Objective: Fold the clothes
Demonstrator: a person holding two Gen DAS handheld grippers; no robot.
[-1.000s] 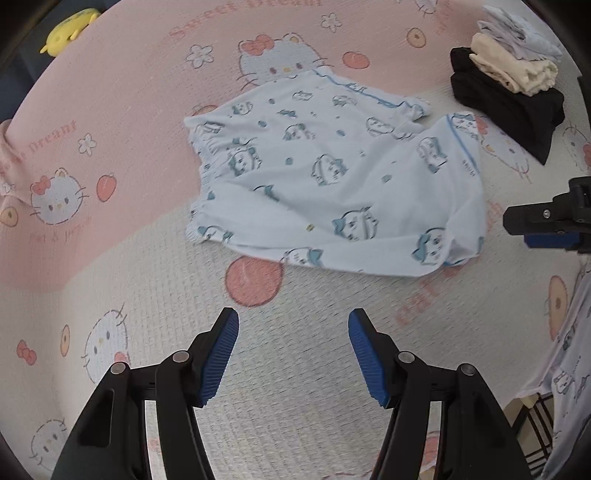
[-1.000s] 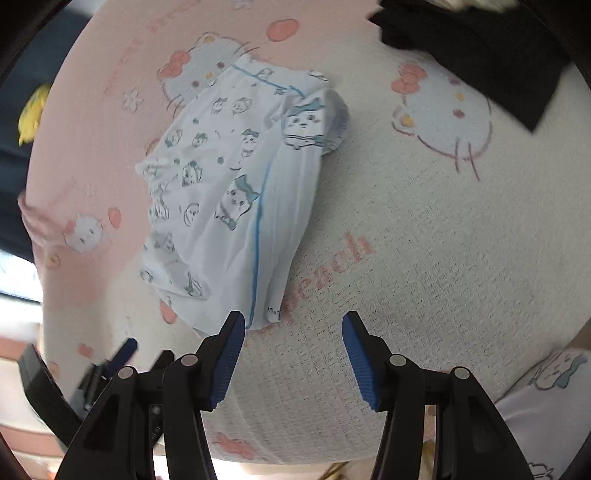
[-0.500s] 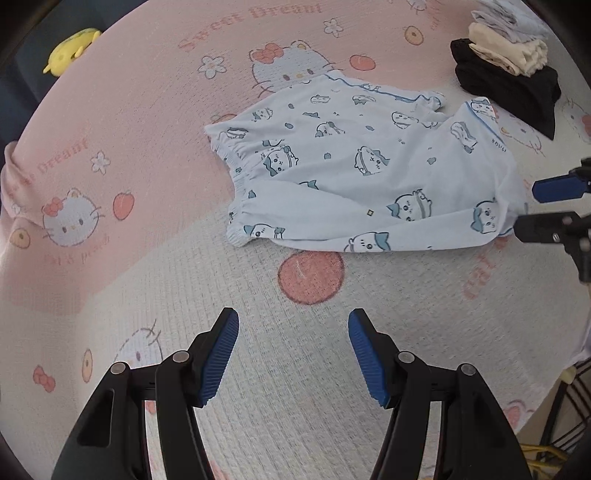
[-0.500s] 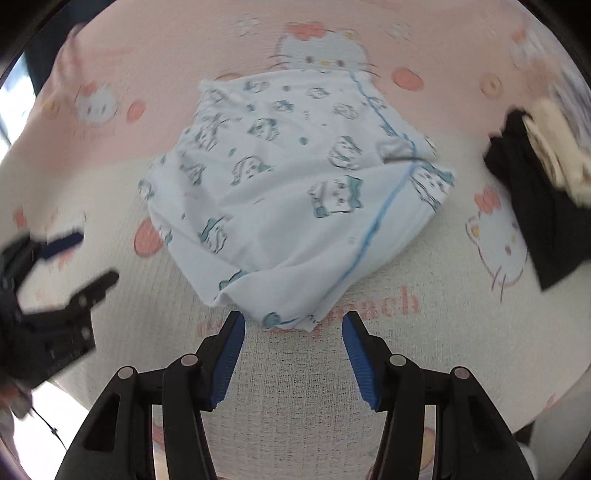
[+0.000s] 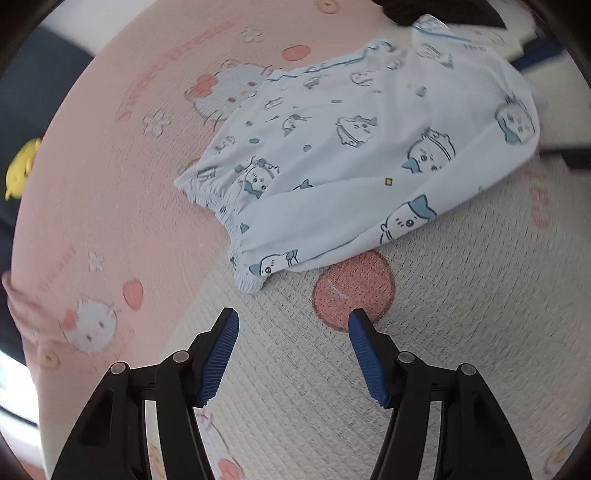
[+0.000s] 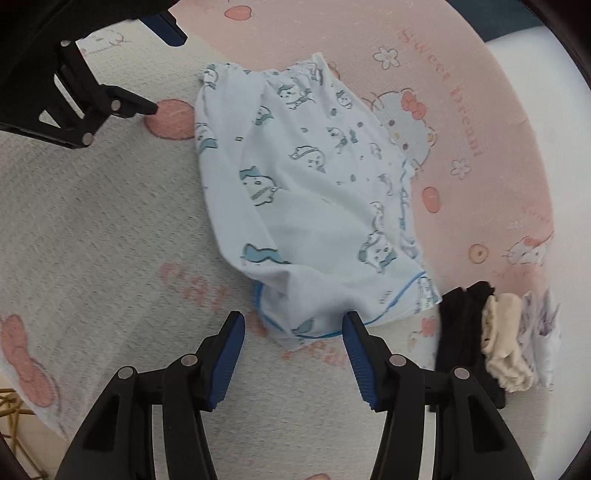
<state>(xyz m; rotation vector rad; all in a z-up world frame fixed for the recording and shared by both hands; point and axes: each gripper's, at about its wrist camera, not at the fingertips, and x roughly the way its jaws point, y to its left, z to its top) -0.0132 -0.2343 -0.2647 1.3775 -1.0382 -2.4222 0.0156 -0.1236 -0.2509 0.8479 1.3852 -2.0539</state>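
A pale blue garment with cartoon prints (image 5: 351,155) lies loosely spread on a pink and white bedspread (image 5: 110,192). My left gripper (image 5: 293,317) is open and holds nothing; it hovers just short of the garment's gathered elastic end (image 5: 251,284). In the right wrist view the same garment (image 6: 306,184) stretches away from me. My right gripper (image 6: 293,321) is open, and the blue-piped hem corner (image 6: 306,328) lies between its fingertips, unpinched. The left gripper (image 6: 162,70) shows at the far elastic end. The right gripper (image 5: 550,103) is a blur at the left view's right edge.
A stack of folded clothes (image 6: 498,343), black, cream and white, sits on the bedspread (image 6: 92,221) just right of the hem corner; its black piece (image 5: 443,11) shows at the left view's top. A yellow toy (image 5: 20,166) lies beyond the bed's edge.
Both grippers rolled and closed in on the garment. The left sank toward the elastic end. The right swung round to the hem end, whose corner now lies between its fingertips. Both stayed open.
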